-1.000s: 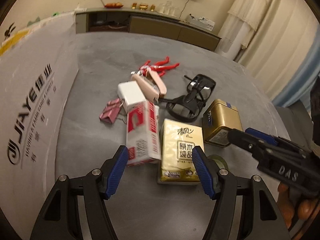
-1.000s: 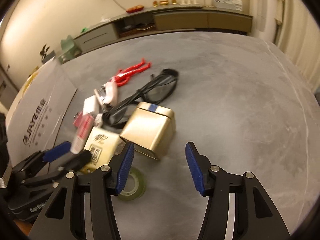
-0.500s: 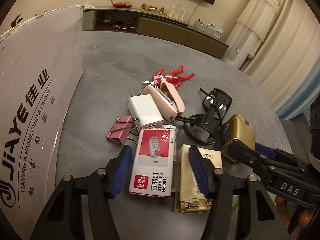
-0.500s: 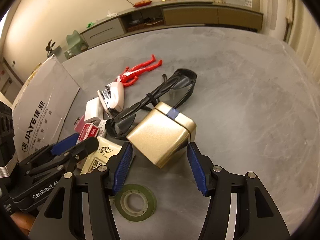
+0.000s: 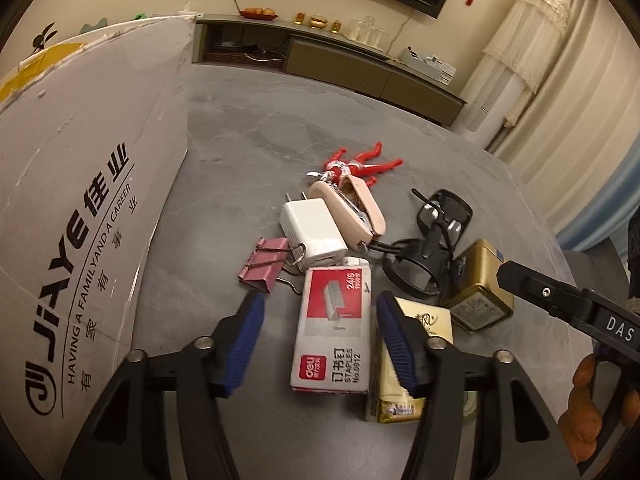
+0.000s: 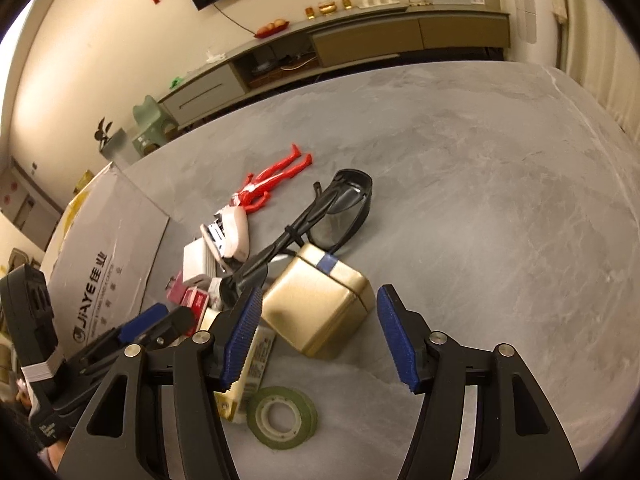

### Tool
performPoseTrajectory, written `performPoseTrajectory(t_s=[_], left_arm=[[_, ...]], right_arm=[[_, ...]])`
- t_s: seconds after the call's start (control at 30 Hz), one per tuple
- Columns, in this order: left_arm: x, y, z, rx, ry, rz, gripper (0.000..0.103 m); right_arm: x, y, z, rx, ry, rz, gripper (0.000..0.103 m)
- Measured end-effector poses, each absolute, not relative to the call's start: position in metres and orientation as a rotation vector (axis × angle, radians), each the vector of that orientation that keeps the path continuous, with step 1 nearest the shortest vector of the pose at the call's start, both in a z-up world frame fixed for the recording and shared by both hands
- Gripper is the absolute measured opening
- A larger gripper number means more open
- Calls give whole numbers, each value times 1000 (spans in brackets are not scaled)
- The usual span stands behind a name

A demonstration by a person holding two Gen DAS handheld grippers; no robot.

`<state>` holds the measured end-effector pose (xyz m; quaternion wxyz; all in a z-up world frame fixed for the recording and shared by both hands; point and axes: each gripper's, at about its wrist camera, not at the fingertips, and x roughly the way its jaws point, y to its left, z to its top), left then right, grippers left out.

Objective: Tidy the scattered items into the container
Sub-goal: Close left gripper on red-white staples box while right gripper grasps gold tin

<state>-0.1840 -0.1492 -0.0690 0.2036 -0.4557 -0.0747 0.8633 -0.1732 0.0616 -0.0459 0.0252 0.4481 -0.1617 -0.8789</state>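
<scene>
- The left gripper (image 5: 320,340) has its blue ribbed pads spread wide on either side of the staples box (image 5: 334,328), gripping nothing.
- The staples box is a flat red-and-white cardboard carton lying face up on the grey stone-patterned table (image 5: 260,152), touching the tissue pack (image 5: 404,364) on its right.
- The tissue pack is a glossy gold soft packet, partly hidden behind the gripper's right finger.
- The right gripper (image 6: 320,332) is likewise wide apart and empty, its pads flanking the gold tin (image 6: 320,312).
- The gold tin is a squarish brushed-metal box with rounded corners and a blue tape strip at its lid, lying on its side.
- A green tape roll (image 6: 282,416) lies flat nearest the right gripper.
- Beyond the box sit a pink binder clip (image 5: 266,264) with wire handles and a smooth white charger (image 5: 312,232), touching each other.
- Black sunglasses (image 5: 432,248), folded, rest against the tin.
- A pale pink stapler (image 5: 352,212) lies just beyond the charger.
- A red plastic figure (image 5: 360,164) lies farthest, by the stapler's tip.
- The white cardboard box (image 5: 80,184), printed with black lettering, stands along the left of the pile.
</scene>
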Motion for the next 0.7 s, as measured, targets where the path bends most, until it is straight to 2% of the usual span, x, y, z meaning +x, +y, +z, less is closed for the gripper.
performPoseTrajectory(t_s=[0.17,0.33,0.47,0.57,0.63,0.7], left_arm=[[-187,-143,-74,-1300,-160,2411,62],[-184,-142,-75,-1290,-112,2420,41],[-180,-142,-74,-1288,-105,2412,39],[-178,-145,-73,-1286,-97,2432,42],[-179,-148,-74,-1291,-101,2452,58],[-177,-149,-75,-1282,-90,2465,63]], right_arm=[[-189,47,-52,1458,-382,-2728,65],[-183,56,-62,1516,-441,-2676,64],[-176,64,-60,1500,-463,-2684,64],[-178,59,-61,1490,-410,-2690,64],[-178,52,-63,1487,-340,-2703,65],[-178,47,-65,1486,-275,-2715,65]])
